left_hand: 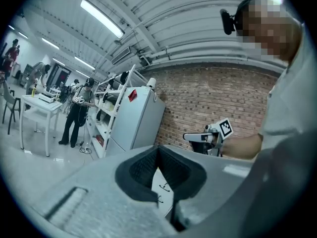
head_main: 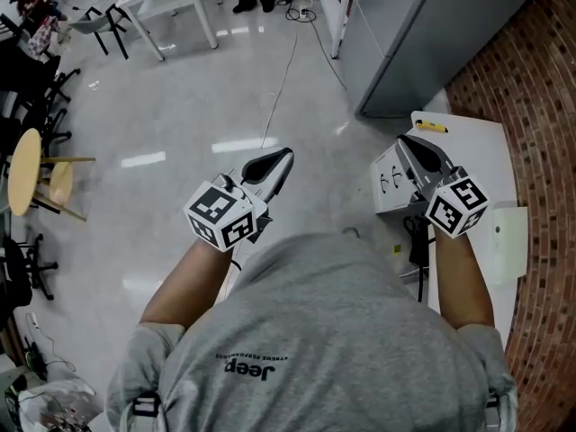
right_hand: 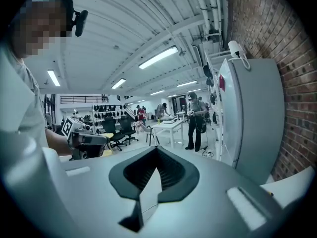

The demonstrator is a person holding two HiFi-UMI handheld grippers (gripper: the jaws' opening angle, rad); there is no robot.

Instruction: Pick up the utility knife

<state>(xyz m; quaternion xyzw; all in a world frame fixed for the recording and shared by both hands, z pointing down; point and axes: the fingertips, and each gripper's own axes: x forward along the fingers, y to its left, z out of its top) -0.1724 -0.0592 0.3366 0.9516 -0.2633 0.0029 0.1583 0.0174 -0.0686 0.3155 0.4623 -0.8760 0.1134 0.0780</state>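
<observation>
Two hand-held grippers: left hand-held gripper (head_main: 286, 155) over the floor beside the table (head_main: 486, 151), right hand-held gripper (head_main: 406, 141) above the table; both have jaws closed on nothing. Small yellow item (head_main: 430, 126) at the table's far end, likely the utility knife: open the right jaws early and close them across its body. Polished floor (head_main: 180, 106) left of the table; grey refrigerator (head_main: 423, 34) beyond it; white box (head_main: 389, 187) on it.

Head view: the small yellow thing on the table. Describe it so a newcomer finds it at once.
Start at the brick wall on the right; the white table stands against it. At the table's far end, near the grey fridge, a small yellow-and-black tool lies by the edge, likely the utility knife. It is the only yellow thing there; the box nearer the person is white.
</observation>
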